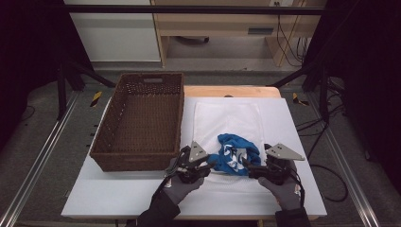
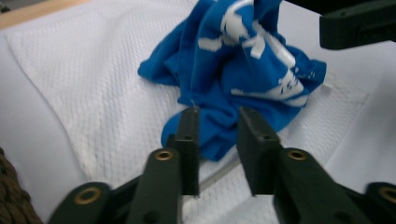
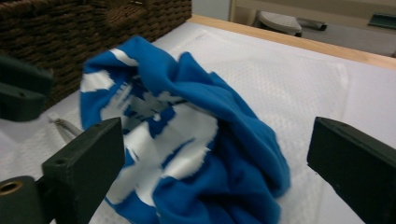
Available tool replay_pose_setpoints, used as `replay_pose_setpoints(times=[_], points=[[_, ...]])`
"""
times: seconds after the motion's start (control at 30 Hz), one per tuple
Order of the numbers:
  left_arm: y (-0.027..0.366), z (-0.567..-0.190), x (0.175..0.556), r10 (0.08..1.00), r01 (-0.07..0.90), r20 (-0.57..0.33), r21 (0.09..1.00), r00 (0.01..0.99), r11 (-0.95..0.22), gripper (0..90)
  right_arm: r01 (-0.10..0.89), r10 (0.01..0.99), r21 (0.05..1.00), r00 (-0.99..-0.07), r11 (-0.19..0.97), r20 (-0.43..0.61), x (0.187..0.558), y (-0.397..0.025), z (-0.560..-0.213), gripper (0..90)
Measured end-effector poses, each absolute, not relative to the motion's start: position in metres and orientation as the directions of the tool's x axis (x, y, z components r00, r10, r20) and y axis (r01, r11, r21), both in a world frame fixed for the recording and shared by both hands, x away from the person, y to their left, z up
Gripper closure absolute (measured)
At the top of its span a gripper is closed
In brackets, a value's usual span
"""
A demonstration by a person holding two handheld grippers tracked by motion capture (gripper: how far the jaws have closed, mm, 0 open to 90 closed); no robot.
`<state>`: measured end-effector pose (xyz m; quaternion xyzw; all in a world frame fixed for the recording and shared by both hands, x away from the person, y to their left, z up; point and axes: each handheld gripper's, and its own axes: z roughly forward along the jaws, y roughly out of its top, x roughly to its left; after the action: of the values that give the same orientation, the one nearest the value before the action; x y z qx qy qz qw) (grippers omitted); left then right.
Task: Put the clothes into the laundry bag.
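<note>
A crumpled blue cloth with white print (image 1: 234, 153) (image 2: 243, 60) (image 3: 196, 88) lies on a white textured towel (image 1: 227, 116) (image 2: 93, 84) (image 3: 289, 79) spread on the table. My left gripper (image 1: 213, 164) (image 2: 218, 114) is at the cloth's left edge. Its jaws stand a narrow gap apart, with the cloth's near hem just at and between the tips, not pinched. My right gripper (image 1: 246, 166) (image 3: 215, 135) is at the cloth's right side, jaws wide apart with the bunched cloth between them, untouched. Gloved hands hold both.
A brown wicker basket (image 1: 135, 161) (image 3: 70, 28) (image 2: 14, 200) stands left of the towel, close to my left gripper. The white table top (image 1: 118, 189) has bare room at the front and right. Beyond the table's far wooden edge are floor and furniture.
</note>
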<state>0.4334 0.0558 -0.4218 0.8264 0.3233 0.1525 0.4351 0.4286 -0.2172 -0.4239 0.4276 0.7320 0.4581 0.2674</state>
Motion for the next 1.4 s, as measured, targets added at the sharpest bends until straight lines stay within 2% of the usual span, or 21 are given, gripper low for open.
replay_pose_setpoints(times=[0.17, 0.3, 0.73, 0.87, 0.93, 1.07, 1.3, 1.4], points=[[0.064, -0.438, 0.425, 0.666, 0.413, -0.036, 0.808, 0.745, -0.419, 84.9, 0.369, 0.848, 0.896, -0.53, 0.247, -0.016, 0.435, -0.199, -0.421, 1.6], [0.065, -0.452, 0.419, 0.638, 0.401, -0.02, 0.793, 0.769, -0.458, 89.0, 0.393, 0.849, 0.878, -0.528, 0.275, -0.029, 0.444, -0.187, -0.426, 1.4], [0.063, -0.477, 0.419, 0.652, 0.451, -0.026, 0.743, 0.758, -0.495, 90.0, 0.503, 0.817, 0.792, -0.577, 0.347, 0.008, 0.462, -0.168, -0.464, 0.7], [0.062, -0.48, 0.42, 0.656, 0.452, -0.023, 0.742, 0.755, -0.494, 90.0, 0.509, 0.813, 0.772, -0.582, 0.381, -0.017, 0.462, -0.163, -0.472, 3.5], [0.063, -0.481, 0.42, 0.657, 0.457, -0.028, 0.741, 0.754, -0.493, 90.0, 0.523, 0.808, 0.753, -0.588, 0.399, -0.019, 0.462, -0.16, -0.478, 7.4], [0.063, -0.482, 0.419, 0.657, 0.456, -0.025, 0.74, 0.753, -0.495, 90.0, 0.549, 0.81, 0.753, -0.586, 0.364, 0.036, 0.462, -0.161, -0.486, 15.2], [0.064, -0.482, 0.421, 0.66, 0.476, -0.05, 0.734, 0.749, -0.484, 90.0, 0.564, 0.784, 0.754, -0.612, 0.337, 0.107, 0.458, -0.163, -0.48, 57.6], [0.064, -0.483, 0.42, 0.661, 0.472, -0.045, 0.736, 0.749, -0.485, 90.0, 0.562, 0.781, 0.764, -0.612, 0.318, 0.124, 0.457, -0.167, -0.475, 64.8]])
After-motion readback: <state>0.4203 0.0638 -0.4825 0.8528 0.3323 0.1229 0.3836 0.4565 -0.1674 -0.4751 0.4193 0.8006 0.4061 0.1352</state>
